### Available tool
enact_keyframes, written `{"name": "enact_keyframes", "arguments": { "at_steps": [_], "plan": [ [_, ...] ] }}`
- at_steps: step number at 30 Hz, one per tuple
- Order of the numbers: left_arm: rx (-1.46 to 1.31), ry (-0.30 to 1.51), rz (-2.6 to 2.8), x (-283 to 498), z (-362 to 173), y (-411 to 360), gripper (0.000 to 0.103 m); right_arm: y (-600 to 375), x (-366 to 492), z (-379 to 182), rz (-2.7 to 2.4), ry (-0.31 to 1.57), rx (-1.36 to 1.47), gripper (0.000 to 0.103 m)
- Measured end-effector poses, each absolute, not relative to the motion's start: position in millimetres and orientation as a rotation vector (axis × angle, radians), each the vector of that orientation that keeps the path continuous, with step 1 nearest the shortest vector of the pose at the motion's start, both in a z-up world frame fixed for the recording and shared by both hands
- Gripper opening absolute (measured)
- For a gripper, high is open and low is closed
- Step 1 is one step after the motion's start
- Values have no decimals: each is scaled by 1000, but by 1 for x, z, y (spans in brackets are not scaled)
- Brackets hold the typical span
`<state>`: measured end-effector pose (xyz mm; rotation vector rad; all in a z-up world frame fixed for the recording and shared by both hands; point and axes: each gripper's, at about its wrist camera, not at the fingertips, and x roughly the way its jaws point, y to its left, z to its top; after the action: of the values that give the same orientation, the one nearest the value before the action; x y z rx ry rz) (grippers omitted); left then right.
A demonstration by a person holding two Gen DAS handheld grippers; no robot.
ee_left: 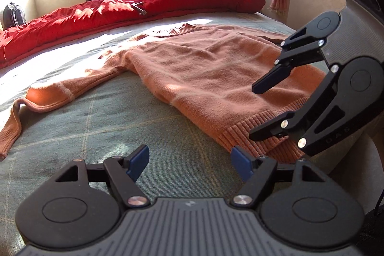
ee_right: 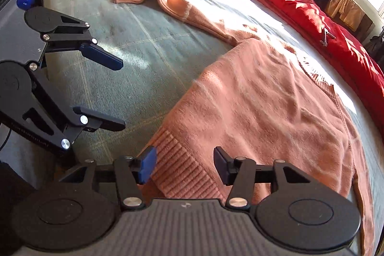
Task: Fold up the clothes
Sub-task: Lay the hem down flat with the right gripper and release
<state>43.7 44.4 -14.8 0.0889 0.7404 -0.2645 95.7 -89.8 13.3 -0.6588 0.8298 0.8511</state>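
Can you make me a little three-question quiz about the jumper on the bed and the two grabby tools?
1. True or false: the orange knitted jumper lies spread flat on the grey-green checked bed cover.
2. Which tool has its open jaws over the jumper's ribbed hem? A) left tool B) right tool C) neither
3. Fill in: the puffy quilt bunched along the far side of the bed is coloured ____.

Key:
1. True; one long sleeve stretches out to the side.
2. B; the right tool is over the hem, the left tool is over bare cover beside it. Neither grips anything.
3. Red.
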Motion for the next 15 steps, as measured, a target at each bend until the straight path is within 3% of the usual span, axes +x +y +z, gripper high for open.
{"name": "enact_keyframes", "arguments": {
  "at_steps": [9,15],
  "plan": [
    [49,759,-221,44,-21,58,78,-63,113,-27,740,816,-739,74],
    [65,781,-233,51,-28,50,79,-101,132,-1,611,723,-720,74]
  ]
}}
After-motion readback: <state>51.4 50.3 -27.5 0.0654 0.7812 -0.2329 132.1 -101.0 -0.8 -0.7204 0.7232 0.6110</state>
